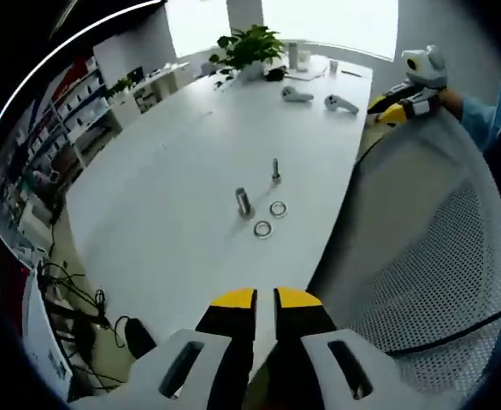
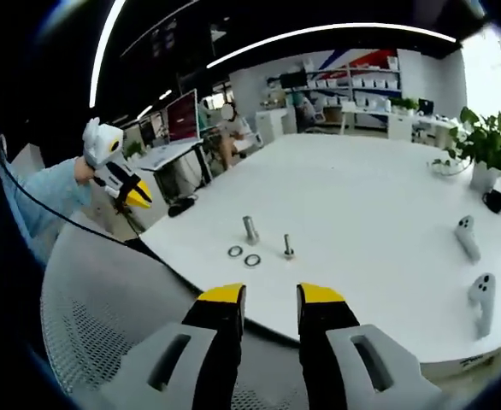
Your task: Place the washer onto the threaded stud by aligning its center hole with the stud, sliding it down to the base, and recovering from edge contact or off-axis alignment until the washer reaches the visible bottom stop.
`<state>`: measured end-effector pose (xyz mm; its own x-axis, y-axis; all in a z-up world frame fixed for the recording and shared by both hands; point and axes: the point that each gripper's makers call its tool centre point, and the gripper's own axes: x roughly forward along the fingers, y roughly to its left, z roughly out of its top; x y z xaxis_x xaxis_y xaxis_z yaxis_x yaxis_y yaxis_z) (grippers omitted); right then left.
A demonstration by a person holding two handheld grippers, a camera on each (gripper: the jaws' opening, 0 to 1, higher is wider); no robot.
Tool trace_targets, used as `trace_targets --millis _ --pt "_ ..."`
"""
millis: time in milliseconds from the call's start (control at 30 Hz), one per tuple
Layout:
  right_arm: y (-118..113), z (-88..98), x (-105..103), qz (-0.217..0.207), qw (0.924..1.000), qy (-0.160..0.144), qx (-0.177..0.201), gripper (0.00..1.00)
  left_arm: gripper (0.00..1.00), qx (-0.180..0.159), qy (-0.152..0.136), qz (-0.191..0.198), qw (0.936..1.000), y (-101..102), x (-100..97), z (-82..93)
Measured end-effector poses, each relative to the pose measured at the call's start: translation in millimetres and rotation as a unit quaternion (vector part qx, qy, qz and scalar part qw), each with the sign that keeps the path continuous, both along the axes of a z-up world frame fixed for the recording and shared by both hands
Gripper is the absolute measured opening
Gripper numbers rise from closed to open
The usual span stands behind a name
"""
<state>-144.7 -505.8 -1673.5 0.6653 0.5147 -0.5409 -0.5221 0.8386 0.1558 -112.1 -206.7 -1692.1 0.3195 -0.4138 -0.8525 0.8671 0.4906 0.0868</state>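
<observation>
Two washers near table edge beside stud; left gripper nearly closed, right gripper narrowly parted, both empty. Approach one washer squarely, pinch its rim.

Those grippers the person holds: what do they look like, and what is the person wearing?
Each gripper has two black fingers with yellow tips on pale grey bodies with slotted openings: left gripper, right gripper. Seen from the other side, each has a white rounded top. A thin dark cable trails from the left one. The person wears a light blue sleeve.
</observation>
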Motion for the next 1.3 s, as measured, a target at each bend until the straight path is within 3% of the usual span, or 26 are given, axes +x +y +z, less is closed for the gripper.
trace_targets --millis 133,200,267,333,567,867,1167,1300 --pt "-3.1 -8.6 2.4 -0.017 0.9994 -0.006 -0.029 0.26 0.04 0.01 0.025 -0.036 0.999 -11.2 12.3 -21.2" --pt "-12.7 -21.7 1.0 -0.027 0.9971 0.016 -0.069 0.26 0.03 0.019 0.045 -0.056 0.9972 -15.3 13.2 -32.0" --pt "-11.1 -17.5 4.3 -0.023 0.9977 0.003 -0.063 0.26 0.03 0.024 0.058 -0.064 0.9959 -20.9 20.7 -45.0" --pt "-14.3 -21.7 3.3 -0.031 0.997 0.014 -0.07 0.26 0.03 0.029 0.072 -0.084 0.9935 -31.3 21.3 -53.9" --pt "-16.5 -27.6 1.4 -0.03 0.9962 0.034 -0.074 0.26 0.11 0.042 0.069 -0.137 0.9872 -61.4 36.1 -77.4" --pt "-18.0 -28.6 1.2 -0.035 0.9959 0.036 -0.074 0.26 0.32 0.046 0.061 -0.172 0.9822 -89.8 51.2 -107.7" --pt "-18.2 -28.2 1.5 -0.038 0.9962 0.035 -0.07 0.26 0.31 0.07 0.087 -0.176 0.9781 -93.0 65.9 -133.4" --pt "-18.6 -28.1 1.4 -0.04 0.9962 0.034 -0.069 0.26 0.31 0.079 0.099 -0.194 0.9728 -98.7 66.3 -144.3"
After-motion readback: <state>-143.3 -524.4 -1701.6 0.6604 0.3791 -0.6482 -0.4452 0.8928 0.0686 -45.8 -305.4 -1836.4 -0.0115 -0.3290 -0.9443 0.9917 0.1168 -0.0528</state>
